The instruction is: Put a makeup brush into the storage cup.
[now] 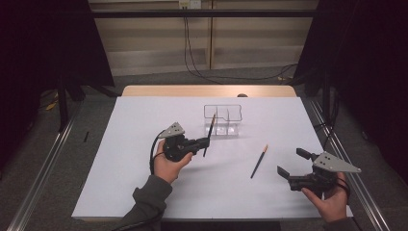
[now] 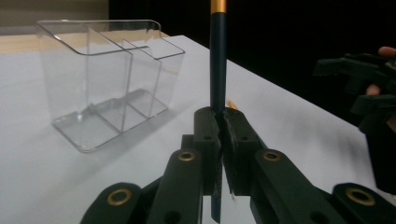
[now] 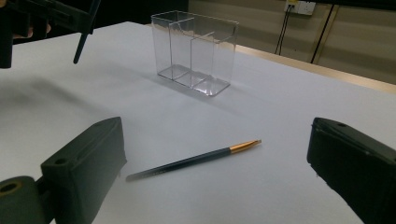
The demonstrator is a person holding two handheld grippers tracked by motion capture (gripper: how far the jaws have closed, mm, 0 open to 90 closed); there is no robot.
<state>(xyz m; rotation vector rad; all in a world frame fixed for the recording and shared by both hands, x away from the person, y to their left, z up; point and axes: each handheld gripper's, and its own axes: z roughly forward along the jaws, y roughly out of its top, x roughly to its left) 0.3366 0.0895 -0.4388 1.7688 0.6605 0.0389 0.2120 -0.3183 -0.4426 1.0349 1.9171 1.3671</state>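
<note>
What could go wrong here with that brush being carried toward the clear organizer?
1. The left tongs pinch the held brush low on its thin shaft, so it may pivot or slip.
2. The clear organizer looks light and has narrow compartments; a tilted brush could hit a wall or divider and shove or tip it.
3. The second brush lies loose before the open right tongs and could roll if nudged.

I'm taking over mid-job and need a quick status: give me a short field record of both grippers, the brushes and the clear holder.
left gripper: shut on held brush, lifted off the table, near the holder
held brush: roughly upright, gold ferrule above the jaws
right gripper: open, nothing between the jaws
loose brush: lying flat on the white table, ahead of the right gripper
clear holder: upright, divided into compartments, nothing seen inside
</note>
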